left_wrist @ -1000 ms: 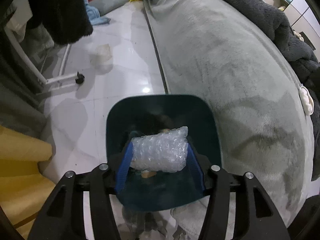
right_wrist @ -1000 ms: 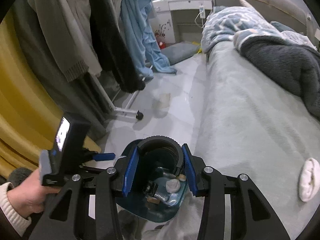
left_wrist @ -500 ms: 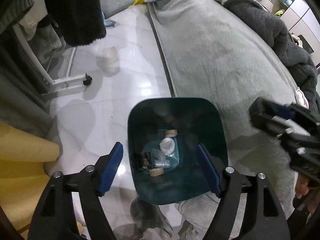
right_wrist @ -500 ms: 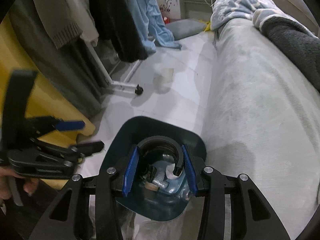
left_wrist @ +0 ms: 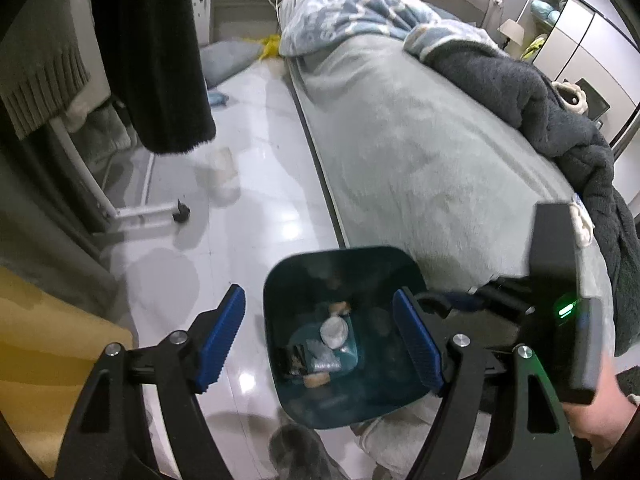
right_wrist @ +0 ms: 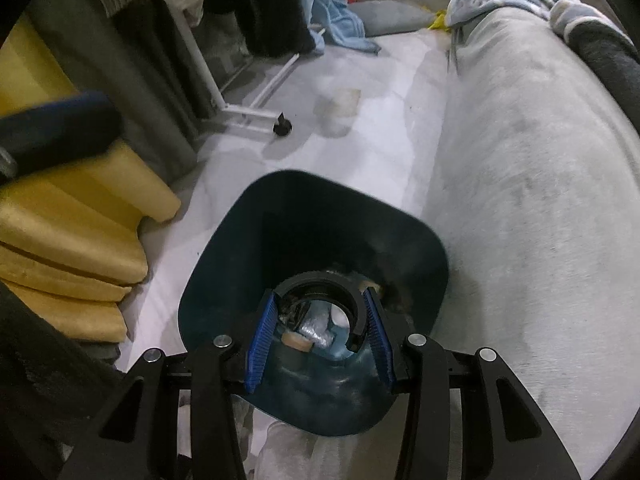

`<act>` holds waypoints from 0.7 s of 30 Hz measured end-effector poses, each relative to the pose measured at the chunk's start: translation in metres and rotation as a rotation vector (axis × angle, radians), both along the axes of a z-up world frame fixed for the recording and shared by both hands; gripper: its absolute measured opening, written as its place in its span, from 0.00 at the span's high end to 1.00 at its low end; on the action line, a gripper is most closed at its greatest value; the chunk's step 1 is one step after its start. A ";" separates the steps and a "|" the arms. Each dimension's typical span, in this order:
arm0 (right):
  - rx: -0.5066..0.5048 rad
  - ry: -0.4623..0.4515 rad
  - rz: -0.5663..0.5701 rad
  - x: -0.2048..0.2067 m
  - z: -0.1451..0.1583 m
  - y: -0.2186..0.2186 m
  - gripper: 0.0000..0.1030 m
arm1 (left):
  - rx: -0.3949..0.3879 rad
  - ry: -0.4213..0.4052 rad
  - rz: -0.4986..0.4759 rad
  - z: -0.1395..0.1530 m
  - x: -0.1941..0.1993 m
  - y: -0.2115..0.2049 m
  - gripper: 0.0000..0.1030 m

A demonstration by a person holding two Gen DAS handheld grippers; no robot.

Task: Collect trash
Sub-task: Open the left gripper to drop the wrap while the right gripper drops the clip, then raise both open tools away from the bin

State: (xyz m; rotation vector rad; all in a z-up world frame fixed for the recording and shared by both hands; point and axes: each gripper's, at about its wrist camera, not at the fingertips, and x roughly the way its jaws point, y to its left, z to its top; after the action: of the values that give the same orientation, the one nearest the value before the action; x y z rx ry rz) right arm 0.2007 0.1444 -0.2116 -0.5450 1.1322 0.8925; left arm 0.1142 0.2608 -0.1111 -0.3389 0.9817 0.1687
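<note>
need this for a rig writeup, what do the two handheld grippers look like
Both match: the left gripper and right gripper have black skeletal frames with triangular cut-outs, silver bolts at the joints and blue ribbed finger pads. From the left view, the right unit's black body shows a green light.

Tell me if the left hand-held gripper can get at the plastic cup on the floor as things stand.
Probably yes. The left hand-held gripper is open and empty above the bin, and the cup stands alone on bare floor past it, beside the bed. Only the bin lies between, so it must pass over that.
</note>
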 end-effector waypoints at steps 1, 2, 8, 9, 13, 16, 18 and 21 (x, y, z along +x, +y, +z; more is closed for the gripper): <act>-0.007 0.007 0.001 -0.001 -0.003 0.000 0.57 | 0.003 -0.011 0.002 0.003 -0.001 0.000 0.24; -0.014 0.012 0.001 -0.002 -0.005 0.001 0.57 | 0.006 -0.029 0.005 0.008 -0.002 0.000 0.24; -0.068 0.031 0.003 -0.002 -0.027 0.000 0.57 | 0.032 -0.141 0.029 0.034 -0.010 0.003 0.24; -0.077 0.034 0.003 -0.002 -0.030 -0.003 0.57 | 0.038 -0.157 0.032 0.039 -0.011 0.003 0.24; -0.108 0.032 0.010 -0.003 -0.041 -0.001 0.56 | 0.054 -0.215 0.043 0.054 -0.015 0.004 0.24; -0.131 0.032 0.021 -0.009 -0.050 -0.001 0.55 | 0.076 -0.253 0.050 0.063 -0.018 0.004 0.24; -0.141 0.032 0.029 -0.012 -0.052 0.001 0.52 | 0.095 -0.279 0.053 0.070 -0.020 0.002 0.23; -0.125 0.025 0.023 -0.010 -0.046 0.004 0.35 | 0.117 -0.315 0.056 0.079 -0.023 0.000 0.22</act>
State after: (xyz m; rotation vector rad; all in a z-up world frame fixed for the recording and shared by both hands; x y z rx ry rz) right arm 0.1903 0.1481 -0.2578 -0.6515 1.2121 0.8538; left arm 0.0909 0.2609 -0.0317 -0.2761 0.6485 0.2155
